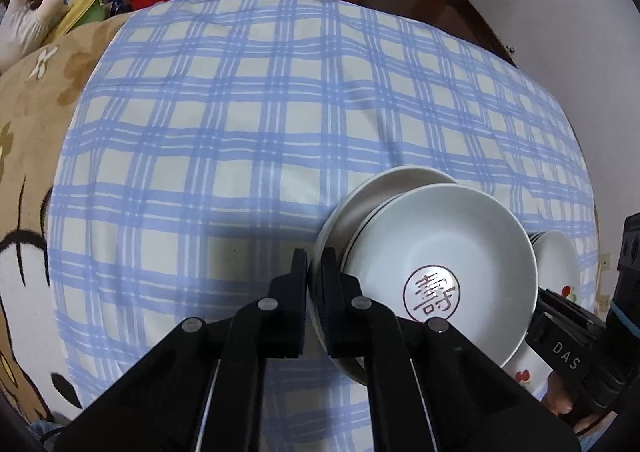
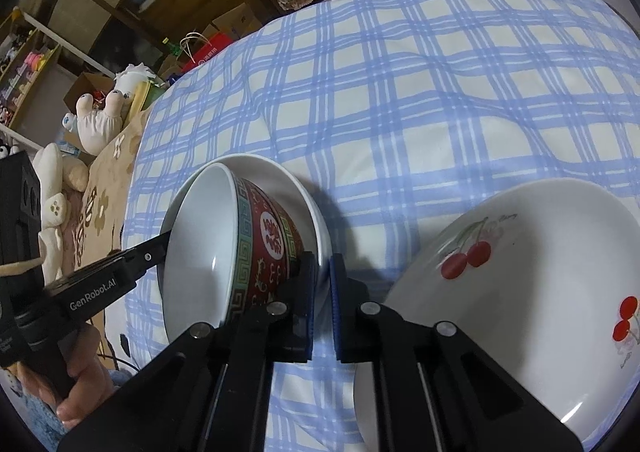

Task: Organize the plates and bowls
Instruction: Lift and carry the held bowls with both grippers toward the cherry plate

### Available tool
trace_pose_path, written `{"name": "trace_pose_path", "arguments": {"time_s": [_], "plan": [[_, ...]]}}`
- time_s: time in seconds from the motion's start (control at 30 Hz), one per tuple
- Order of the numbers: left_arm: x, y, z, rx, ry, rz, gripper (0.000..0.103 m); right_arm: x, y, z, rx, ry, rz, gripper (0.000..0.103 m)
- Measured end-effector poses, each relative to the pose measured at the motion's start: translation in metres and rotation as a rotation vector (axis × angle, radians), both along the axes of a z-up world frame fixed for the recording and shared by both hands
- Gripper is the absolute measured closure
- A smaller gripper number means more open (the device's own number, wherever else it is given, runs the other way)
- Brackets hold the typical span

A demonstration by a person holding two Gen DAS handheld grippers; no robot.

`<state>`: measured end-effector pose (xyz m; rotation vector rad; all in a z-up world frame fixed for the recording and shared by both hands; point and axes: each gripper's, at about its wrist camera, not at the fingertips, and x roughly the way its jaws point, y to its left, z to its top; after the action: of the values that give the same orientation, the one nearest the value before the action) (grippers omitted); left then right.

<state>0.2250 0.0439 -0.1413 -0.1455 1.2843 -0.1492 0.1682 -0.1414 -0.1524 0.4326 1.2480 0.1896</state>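
Both sets of jaws pinch the white plate (image 2: 316,220) rim — decorated bowl (image 2: 264,248) inside.

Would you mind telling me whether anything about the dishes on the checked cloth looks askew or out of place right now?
Yes: the red patterned bowl is tipped steeply on its side inside the white plate rather than nested flat. The left gripper and the right gripper both pinch that plate's rim. The cherry plate lies separately. Nothing looks chipped or spilled.
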Motion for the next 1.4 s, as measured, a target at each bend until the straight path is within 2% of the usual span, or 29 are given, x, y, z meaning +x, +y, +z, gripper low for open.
{"name": "trace_pose_path", "arguments": {"time_s": [0.33,0.53,0.67,0.77,1.17,1.4], "plan": [[-0.003,0.000,-0.001,0.013,-0.016,0.038,0.098,-0.003,-0.003,-0.002,0.020,-0.005,-0.062,0.094],[-0.004,0.003,0.000,0.006,-0.014,0.046,0.098,-0.005,-0.001,0.000,0.006,-0.023,-0.059,0.094],[-0.006,0.003,0.002,0.016,-0.014,0.043,0.098,-0.007,0.007,0.005,-0.044,-0.067,-0.011,0.094],[-0.009,0.001,0.005,0.025,-0.012,0.021,0.098,-0.008,0.008,0.006,-0.042,-0.070,-0.031,0.094],[-0.009,0.006,0.009,-0.005,-0.011,0.029,0.098,-0.012,0.012,0.014,-0.088,-0.107,-0.027,0.096],[-0.019,0.001,0.014,-0.005,-0.013,0.020,0.099,-0.019,0.018,0.030,-0.172,-0.160,0.001,0.097]]}}
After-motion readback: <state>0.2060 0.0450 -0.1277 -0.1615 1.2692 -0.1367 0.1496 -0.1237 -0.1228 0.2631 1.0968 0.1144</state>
